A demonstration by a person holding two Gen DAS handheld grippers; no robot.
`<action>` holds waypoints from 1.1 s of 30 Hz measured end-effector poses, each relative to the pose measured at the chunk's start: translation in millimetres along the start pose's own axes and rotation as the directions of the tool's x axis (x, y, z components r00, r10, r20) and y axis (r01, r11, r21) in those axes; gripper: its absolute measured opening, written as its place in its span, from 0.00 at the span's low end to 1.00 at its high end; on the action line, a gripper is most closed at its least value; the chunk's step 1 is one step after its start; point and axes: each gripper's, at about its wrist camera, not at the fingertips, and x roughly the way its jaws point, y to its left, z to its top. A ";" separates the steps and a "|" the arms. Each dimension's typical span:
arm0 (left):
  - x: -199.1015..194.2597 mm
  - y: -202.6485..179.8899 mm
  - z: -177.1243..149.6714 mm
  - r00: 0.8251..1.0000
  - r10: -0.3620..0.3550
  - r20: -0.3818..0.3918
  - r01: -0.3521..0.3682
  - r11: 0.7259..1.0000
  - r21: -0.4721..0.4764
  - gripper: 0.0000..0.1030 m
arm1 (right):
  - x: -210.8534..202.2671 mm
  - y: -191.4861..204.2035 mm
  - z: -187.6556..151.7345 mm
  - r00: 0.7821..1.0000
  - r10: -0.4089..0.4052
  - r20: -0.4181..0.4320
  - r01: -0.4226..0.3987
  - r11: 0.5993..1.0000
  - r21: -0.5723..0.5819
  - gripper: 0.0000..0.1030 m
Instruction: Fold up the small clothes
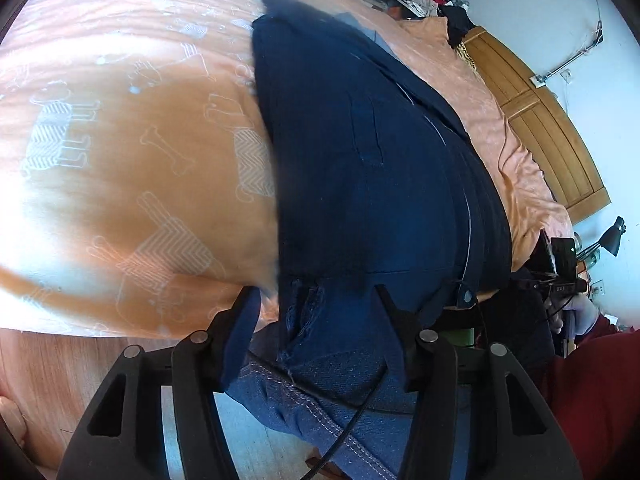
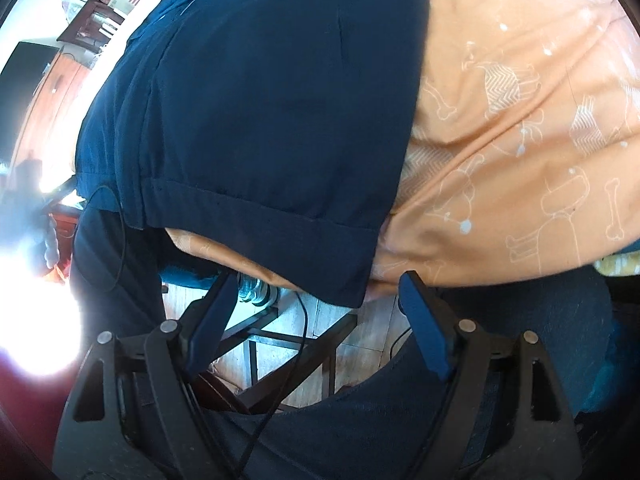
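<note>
We see the navy garment [image 1: 360,152] lying folded on the orange bedsheet [image 1: 120,160] (printed with dogs and bones), its hem hanging over the bed's near edge. Both our left gripper [image 1: 316,300] and right gripper [image 2: 316,284] stand spread wide, empty, just before that hem.

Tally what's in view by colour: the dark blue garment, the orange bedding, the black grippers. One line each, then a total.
Dark blue: 1, the navy garment lying on the bed, one hemmed end hanging over the edge.
Orange: 1, the dog-print bedspread under it.
Black: 2, the left gripper and the right gripper, both open, holding nothing.
Total: 4
</note>
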 end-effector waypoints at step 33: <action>-15.4 -15.9 9.3 0.988 0.150 0.022 -0.151 0.982 0.110 0.34 | 12.1 4.6 11.3 1.000 -0.009 -0.006 0.008 1.000 -0.016 0.79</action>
